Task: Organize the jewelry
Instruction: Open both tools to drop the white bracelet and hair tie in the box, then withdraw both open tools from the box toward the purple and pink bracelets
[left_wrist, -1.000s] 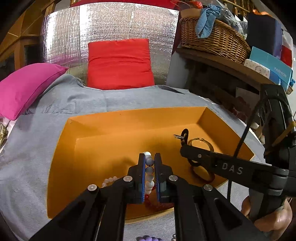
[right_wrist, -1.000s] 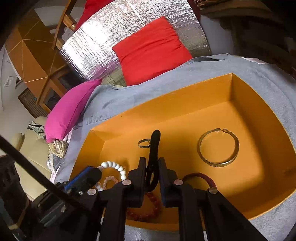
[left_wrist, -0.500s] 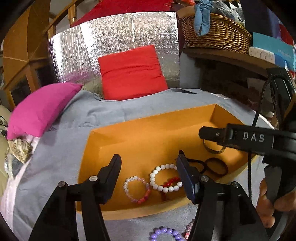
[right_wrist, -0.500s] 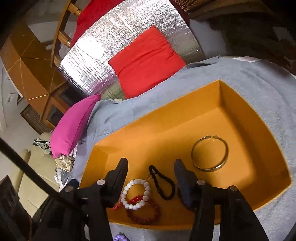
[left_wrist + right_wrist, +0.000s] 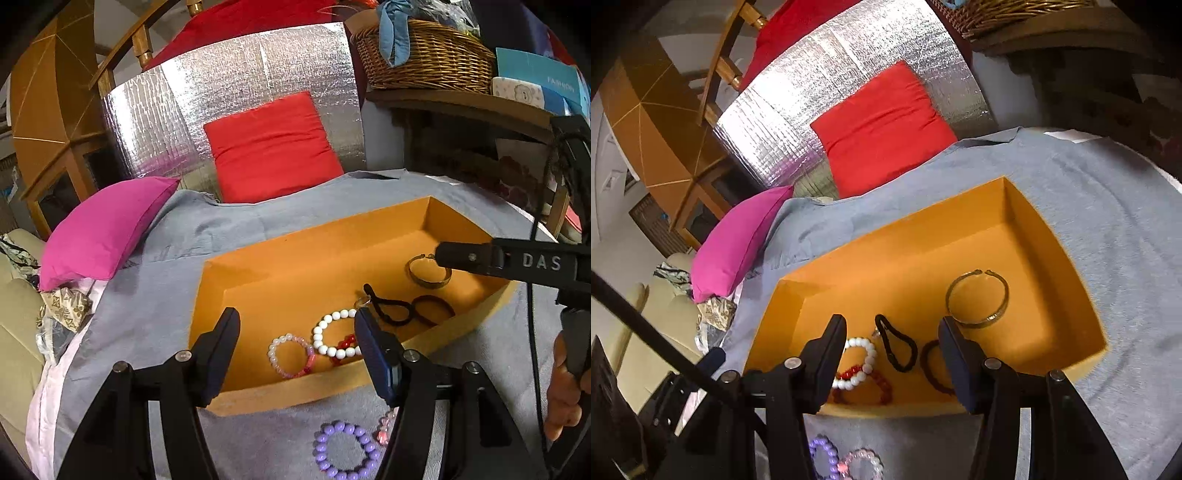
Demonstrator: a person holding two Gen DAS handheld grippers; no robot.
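An orange box [image 5: 295,254] [image 5: 1052,236] sits on a grey cloth. In it lie a white bead bracelet [image 5: 334,334] [image 5: 862,360], a pink bead bracelet [image 5: 290,356], a red bead bracelet [image 5: 882,387], a black hair tie [image 5: 391,308] [image 5: 895,347], a dark red band [image 5: 432,306] [image 5: 932,369] and a metal bangle [image 5: 428,271] [image 5: 977,299]. My left gripper [image 5: 293,350] is open and empty above the box's near wall. My right gripper [image 5: 892,360] is open and empty, also above the near part. A purple bead bracelet [image 5: 345,450] [image 5: 823,456] lies on the cloth outside the box.
A pale pink bracelet [image 5: 862,463] lies beside the purple one. A magenta pillow [image 5: 107,229], a red cushion [image 5: 273,147] and a silver foil panel [image 5: 166,110] stand behind the box. A wicker basket [image 5: 424,59] sits on a shelf at the right.
Both grippers opened and pulled back from the box. The left let go of the white bead bracelet and the right let go of the black hair tie; both now lie in the box.
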